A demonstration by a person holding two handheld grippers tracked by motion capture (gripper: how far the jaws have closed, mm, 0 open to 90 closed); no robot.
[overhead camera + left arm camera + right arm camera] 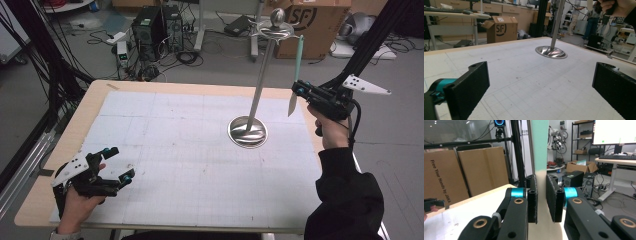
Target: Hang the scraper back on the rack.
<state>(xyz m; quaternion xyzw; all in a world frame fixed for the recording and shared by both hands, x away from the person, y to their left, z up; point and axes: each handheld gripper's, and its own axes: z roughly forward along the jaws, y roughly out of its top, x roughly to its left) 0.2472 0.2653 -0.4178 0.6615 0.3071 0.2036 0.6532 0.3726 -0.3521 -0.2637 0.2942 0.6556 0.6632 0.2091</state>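
Knife [296, 80] between right gripper [296, 90] jaws, clamped

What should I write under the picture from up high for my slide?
The right gripper clamps a mint-handled knife hanging from a steel stand; the left gripper rests open.

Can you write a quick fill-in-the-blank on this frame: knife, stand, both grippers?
1. The right gripper is shut on the ____, which has a mint-green handle.
2. The knife hangs from the top of the metal ____.
3. The left gripper rests low over the table with its jaws ____.
4. The stand has a round ____ on the table.

Missing words: knife; stand; open; base
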